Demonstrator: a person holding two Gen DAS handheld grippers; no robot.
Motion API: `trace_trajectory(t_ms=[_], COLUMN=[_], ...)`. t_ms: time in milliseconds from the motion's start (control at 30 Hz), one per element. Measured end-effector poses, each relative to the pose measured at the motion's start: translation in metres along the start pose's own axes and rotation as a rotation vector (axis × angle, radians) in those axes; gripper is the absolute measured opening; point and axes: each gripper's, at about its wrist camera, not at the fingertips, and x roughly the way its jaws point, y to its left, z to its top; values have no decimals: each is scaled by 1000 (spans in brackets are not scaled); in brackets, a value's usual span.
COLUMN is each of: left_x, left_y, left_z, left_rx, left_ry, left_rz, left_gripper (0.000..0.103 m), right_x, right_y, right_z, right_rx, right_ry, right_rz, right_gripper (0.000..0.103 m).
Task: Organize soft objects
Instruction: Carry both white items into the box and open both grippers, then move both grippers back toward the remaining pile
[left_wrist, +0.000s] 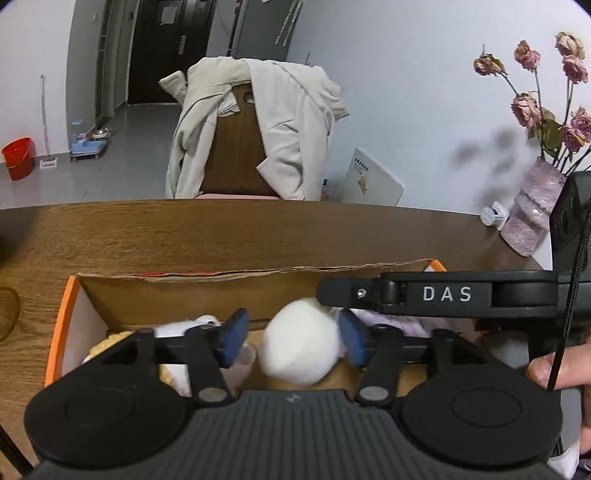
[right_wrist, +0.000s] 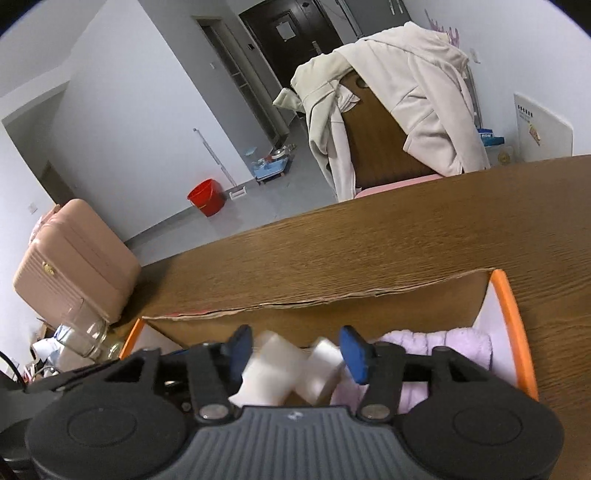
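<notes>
Over the cardboard box (left_wrist: 122, 295) on the worktop (left_wrist: 221, 236), the left hand-held gripper (left_wrist: 291, 341) is hanging spread around a light, squashy white ball (left_wrist: 301, 347), best pinched mid-body, while the right hand-held gripper (right_wrist: 295, 354) is gaping around blurred white blocks (right_wrist: 291, 369).

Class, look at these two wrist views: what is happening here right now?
A person works two handheld grippers over a cardboard box on a wooden table. The left gripper has open jaws around a white fluffy ball. The right gripper, also open, is over blurred white blocks beside a lilac towel.
</notes>
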Motion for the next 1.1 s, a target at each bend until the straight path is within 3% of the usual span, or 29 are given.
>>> trace_trajectory(t_ms=[300,433,600,800,900,967,1100], left_x=[-65,-114,-188,-275,-313,-339,-374], left_y=[0,-9,-26,-48,-59,-66,-75], left_z=[0,-6,-26,-74,-112,-144,-198], left_rx=[63,101,171,218,253,274,240], left_ry=[-57,-107,-205,-317,-379,-444,-508], left_rz=[66,93,118,131,150,139,133], left_gripper=[66,69,80,87,93,100,103], right_x=[-51,-118,-190,-271,-298,-330,-351], right_y=[9,28,54,69,74,82,91], right_z=[2,-6,-32,-89,-116,-157,-197], right_rx=[-42,-135,-282,-333,-340,-362,-389], right_ry=[-60,-112,-161,-264,-314,-392,-444], right_rz=[-18,-39,-105,-99,-79,-81,-105], right_gripper=[55,59,72,90,91,94,95])
